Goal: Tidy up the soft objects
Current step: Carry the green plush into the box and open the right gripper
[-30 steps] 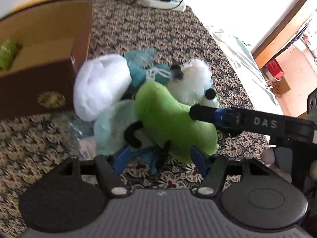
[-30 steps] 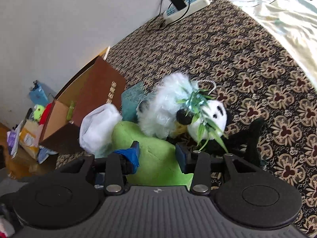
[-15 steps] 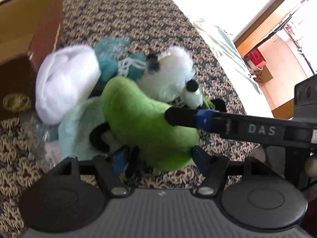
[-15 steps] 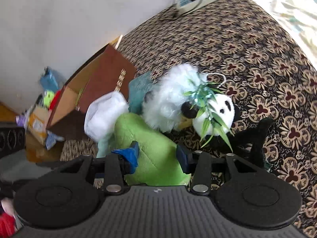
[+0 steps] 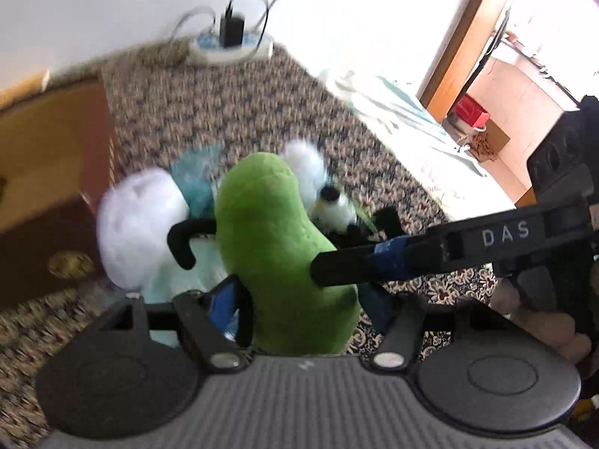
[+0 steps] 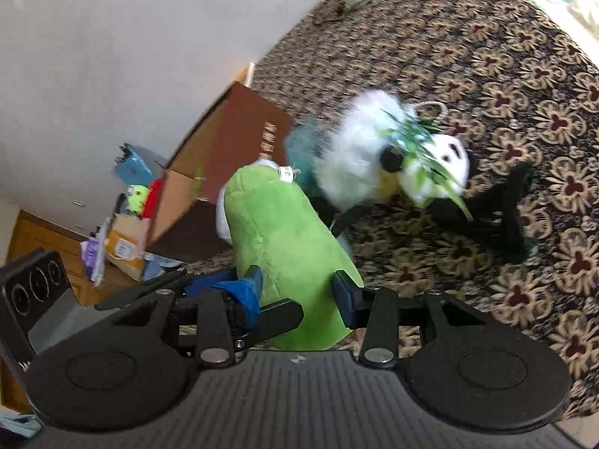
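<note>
A green bean-shaped plush [image 5: 277,247] with thin black limbs is held above the patterned bedspread [image 5: 232,112]. My left gripper [image 5: 299,303] is shut on its lower end. My right gripper [image 6: 297,292] is shut on the same green plush [image 6: 280,247]; its finger crosses the left wrist view [image 5: 374,262]. A white and black panda plush [image 6: 393,161] with green leaves lies behind on the bedspread [image 6: 486,56], next to a white plush [image 5: 142,224] and a teal one [image 5: 194,183].
An open brown cardboard box [image 5: 48,172] stands at the left on the bed; it also shows in the right wrist view [image 6: 232,157]. A power strip [image 5: 228,45] with a plugged charger lies at the far edge. Clutter [image 6: 123,232] sits on the floor beyond the box.
Both grippers have lifted the green plush up off the pile and it now stands more upright. The view has swung, and the box and the other plush toys lie lower and farther away.
</note>
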The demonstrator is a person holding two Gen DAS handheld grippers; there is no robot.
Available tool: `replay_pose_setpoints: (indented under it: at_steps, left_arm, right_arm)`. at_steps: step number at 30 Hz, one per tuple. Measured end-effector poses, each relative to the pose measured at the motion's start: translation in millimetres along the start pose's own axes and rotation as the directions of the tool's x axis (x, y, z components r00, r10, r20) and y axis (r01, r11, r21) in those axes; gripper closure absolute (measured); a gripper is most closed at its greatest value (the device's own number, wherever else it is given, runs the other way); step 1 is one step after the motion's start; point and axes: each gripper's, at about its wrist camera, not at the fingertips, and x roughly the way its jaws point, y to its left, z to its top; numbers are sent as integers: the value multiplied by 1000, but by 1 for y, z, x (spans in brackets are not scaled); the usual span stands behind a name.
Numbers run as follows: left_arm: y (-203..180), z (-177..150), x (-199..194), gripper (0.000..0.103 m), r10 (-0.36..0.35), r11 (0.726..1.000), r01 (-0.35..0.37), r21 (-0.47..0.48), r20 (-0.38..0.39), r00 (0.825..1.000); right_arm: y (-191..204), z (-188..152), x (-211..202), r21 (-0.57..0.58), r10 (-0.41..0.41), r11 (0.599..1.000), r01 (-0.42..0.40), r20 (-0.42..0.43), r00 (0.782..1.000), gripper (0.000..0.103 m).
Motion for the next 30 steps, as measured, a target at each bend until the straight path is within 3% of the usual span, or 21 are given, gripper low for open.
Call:
replay_pose_setpoints:
  at_steps: [4,8,12,17,20,26,30]
  left_arm:
    - [6,5,-42,38,1,998,-9,65,117,993]
    - [35,17,-83,38,1,997,-17,71,226,974]
    - [81,25,-115,38,40,997,-57,44,312,949]
    - [145,37,-139,38,120,989,-141,33,359,926]
    - [186,41,-142,38,158,985,-173,11,355,921]
    - [265,38,-118,38,218,976,-209,-66,240,946]
    - [300,26,-100,38,232,970,-216,-115,156,960]
  right_arm:
    - [34,6,-8,-69,57,996,-54,40,998,75]
    - [75,16,0,-132,119,986,-103,118,986,74]
    - [114,30,30,-185,187,971,-154,175,967,74]
    - [167,51,89,-276,224,946,-168,186,957,74]
    - [188,63,129,-299,223,940,-163,181,958,74]
    - [210,65,216,-278,141,956,-92,161,977,74]
    - [207,63,253,-199,98,977,-77,98,990,74]
